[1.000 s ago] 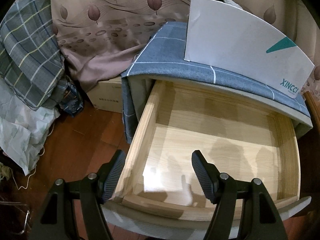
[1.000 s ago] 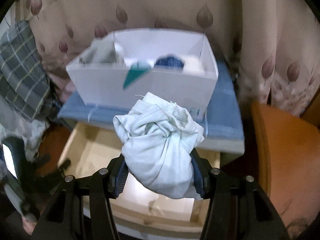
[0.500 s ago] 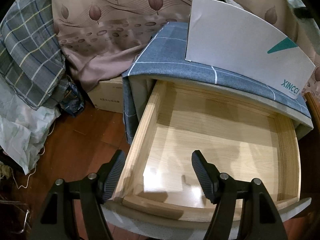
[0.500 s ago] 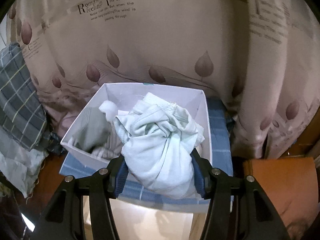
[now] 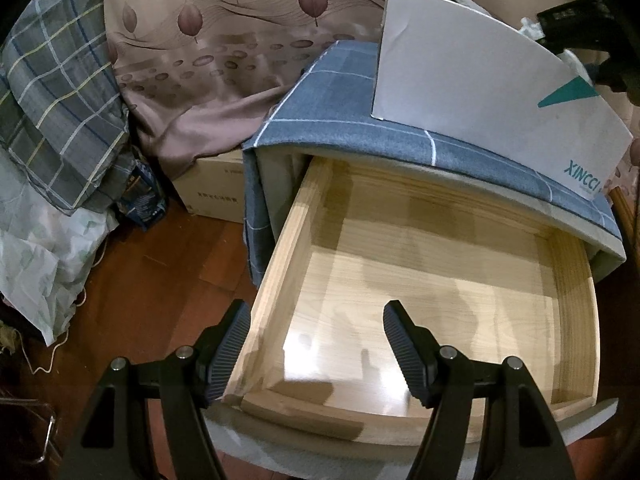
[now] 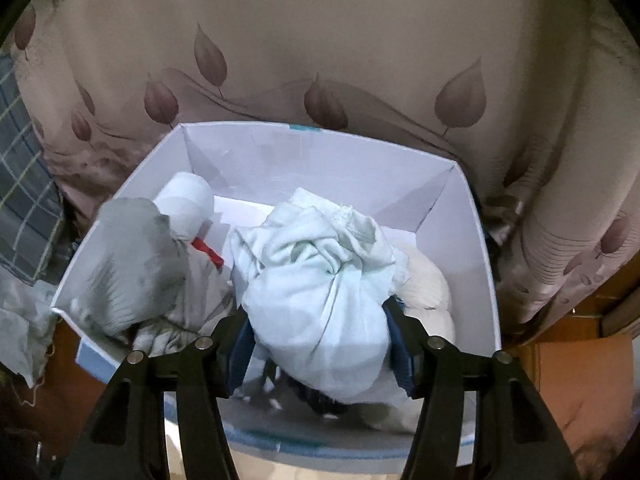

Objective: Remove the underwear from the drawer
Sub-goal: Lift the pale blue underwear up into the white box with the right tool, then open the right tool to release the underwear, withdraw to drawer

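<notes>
My right gripper (image 6: 320,344) is shut on a bundle of pale mint underwear (image 6: 316,280) and holds it over the open white box (image 6: 304,152). The box holds a grey garment (image 6: 132,264), a white roll (image 6: 188,204) and other white and dark clothes. In the left wrist view the wooden drawer (image 5: 432,288) is pulled out and shows a bare bottom. My left gripper (image 5: 316,344) is open and empty, straddling the drawer's front left corner. The white box (image 5: 480,100) stands on the nightstand's blue cloth (image 5: 328,92); my right gripper's black arm (image 5: 592,36) shows above it.
A leaf-patterned curtain (image 6: 320,40) hangs behind the box. A plaid blanket (image 5: 52,112), pale bedding (image 5: 36,264) and a cardboard box (image 5: 216,184) lie left of the nightstand on the red-brown wooden floor (image 5: 152,288). An orange-brown surface (image 6: 580,400) lies to the right.
My right gripper has carried the underwear up from above the drawer, forward and down into the white box's opening. My left gripper has stayed at the drawer's corner.
</notes>
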`<state>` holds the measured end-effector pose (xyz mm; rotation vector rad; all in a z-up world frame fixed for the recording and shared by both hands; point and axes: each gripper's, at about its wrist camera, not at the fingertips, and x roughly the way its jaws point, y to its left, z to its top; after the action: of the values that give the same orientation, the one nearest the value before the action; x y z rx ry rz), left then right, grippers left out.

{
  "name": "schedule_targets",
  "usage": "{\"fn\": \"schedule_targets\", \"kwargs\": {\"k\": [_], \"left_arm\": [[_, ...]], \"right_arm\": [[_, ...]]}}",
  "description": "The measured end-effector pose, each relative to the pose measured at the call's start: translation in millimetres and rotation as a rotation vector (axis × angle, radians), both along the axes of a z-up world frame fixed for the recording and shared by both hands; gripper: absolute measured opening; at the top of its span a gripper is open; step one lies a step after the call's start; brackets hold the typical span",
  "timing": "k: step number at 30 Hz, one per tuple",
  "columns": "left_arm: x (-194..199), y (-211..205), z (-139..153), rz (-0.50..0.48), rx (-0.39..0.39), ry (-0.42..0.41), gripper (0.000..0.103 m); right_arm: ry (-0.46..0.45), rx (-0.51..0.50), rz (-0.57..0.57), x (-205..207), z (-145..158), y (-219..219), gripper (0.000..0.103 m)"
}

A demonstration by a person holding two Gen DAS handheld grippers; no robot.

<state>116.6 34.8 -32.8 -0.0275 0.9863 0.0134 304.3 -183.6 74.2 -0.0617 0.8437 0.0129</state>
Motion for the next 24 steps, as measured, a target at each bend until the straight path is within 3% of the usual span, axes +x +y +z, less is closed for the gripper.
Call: {"fn": "schedule_targets", "kwargs": {"k": [5, 11, 15, 24], "left_arm": [[-1.3, 0.0, -0.6, -0.002, 0.0, 0.001, 0.071], [-2.7, -0.7, -0.5, -0.006, -0.001, 0.0, 0.071], [-2.2, -1.7, -0.8, -0.009, 0.005, 0.0, 0.071], [-2.0, -5.2, -0.7, -0.019, 0.017, -0.004, 0.071]], "right_arm": [[0.049, 0.017, -0.01, 13.4, -20.2, 3.3, 0.06], [0.044, 0.008, -0.015, 12.8, -26.7, 4.7, 0.066], [0.015, 0.036, -0.014, 5.0, -22.3, 2.9, 0.081], [-0.041, 0.084, 0.019, -40.1, 7.0, -7.9, 0.09]]}}
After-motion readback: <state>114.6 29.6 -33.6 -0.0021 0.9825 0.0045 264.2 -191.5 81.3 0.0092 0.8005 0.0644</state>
